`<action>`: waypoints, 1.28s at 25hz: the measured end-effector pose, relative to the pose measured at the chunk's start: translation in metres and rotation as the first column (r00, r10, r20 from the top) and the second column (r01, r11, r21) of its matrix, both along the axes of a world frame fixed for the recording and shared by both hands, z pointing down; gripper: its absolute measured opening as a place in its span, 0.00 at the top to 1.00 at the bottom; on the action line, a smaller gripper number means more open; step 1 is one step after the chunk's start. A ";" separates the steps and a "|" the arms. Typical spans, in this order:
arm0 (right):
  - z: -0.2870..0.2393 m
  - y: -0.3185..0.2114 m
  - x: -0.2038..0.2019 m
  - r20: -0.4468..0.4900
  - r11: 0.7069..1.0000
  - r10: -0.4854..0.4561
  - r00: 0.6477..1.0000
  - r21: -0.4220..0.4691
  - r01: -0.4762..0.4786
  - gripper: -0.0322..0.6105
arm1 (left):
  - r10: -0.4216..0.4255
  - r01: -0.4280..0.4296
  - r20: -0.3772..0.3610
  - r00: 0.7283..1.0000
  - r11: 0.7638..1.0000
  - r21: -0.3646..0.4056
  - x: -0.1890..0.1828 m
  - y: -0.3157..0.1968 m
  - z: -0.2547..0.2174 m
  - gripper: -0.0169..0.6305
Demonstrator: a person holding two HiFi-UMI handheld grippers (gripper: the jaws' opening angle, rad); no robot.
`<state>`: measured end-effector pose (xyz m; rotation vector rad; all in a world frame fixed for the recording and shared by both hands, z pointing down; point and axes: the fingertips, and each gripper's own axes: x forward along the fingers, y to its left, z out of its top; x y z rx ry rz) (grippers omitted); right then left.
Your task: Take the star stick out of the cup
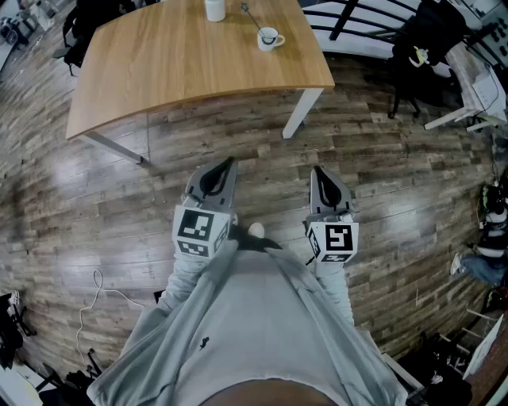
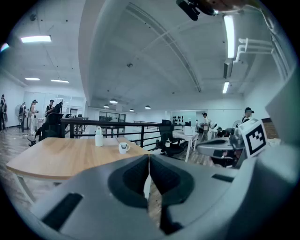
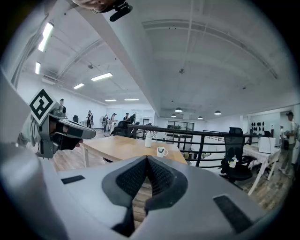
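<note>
Star stick is a thin grey rod, its star too small to make out, standing in a white cup on the wooden table. Plank floor surrounds the table. The stick leans from the cup's rim toward the table's far edge. Left gripper and right gripper are clenched empty, well short of the table.

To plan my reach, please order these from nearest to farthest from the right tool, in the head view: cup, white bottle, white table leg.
1. White table leg, just ahead of the right tool.
2. Cup, on the table, right side.
3. White bottle, farther back, leftward.
</note>
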<state>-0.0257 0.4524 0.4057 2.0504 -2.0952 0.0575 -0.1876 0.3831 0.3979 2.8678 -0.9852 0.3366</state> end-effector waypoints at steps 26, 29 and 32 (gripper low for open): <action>0.016 -0.127 0.043 0.029 0.998 0.026 0.999 -0.064 -0.024 0.92 | 0.020 -0.019 0.007 1.000 0.999 -0.039 0.041 -0.132 0.010 0.94; 0.016 -0.158 0.057 0.025 0.996 0.056 0.998 -0.072 -0.054 0.92 | 0.036 -0.036 0.007 0.999 0.998 -0.042 0.050 -0.169 0.009 0.94; 0.015 -0.185 0.066 0.023 0.994 0.083 0.996 -0.077 -0.081 0.92 | 0.051 -0.050 0.006 0.999 0.998 -0.037 0.056 -0.202 0.007 0.94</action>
